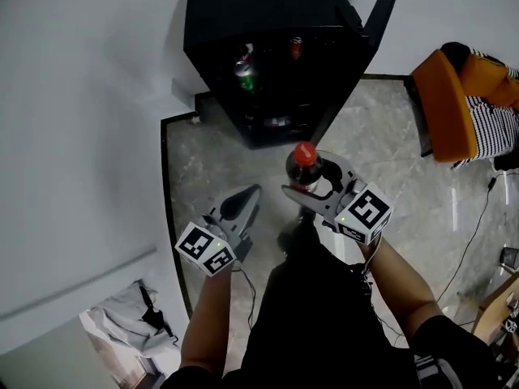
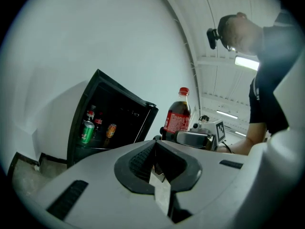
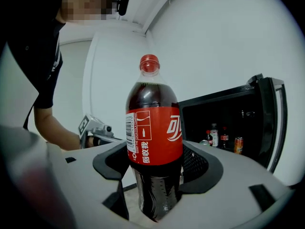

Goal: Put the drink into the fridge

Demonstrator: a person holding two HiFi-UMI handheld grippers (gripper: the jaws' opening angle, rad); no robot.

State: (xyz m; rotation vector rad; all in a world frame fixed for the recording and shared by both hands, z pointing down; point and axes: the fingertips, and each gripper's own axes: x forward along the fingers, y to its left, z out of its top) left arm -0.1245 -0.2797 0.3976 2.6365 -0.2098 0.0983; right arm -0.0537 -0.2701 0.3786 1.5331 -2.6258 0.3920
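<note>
Facing the fridge point(image 1: 243, 14), the bottle point(image 3: 153, 128) is clamped upright by the right gripper point(image 3: 155, 185) for shelving. The left gripper point(image 2: 155, 159) is closed, empty.

My head camera looks steeply down past my arms onto my left gripper point(image 1: 247, 197), my right gripper point(image 1: 308, 177) and the open fridge point(image 1: 243, 6) beyond them. The left gripper's camera faces along its jaws, tilted upward, toward the fridge and the right gripper. The right gripper's camera sits close behind the cola bottle point(image 3: 153, 142), with the fridge farther off. All three views share fridge and bottle
</note>
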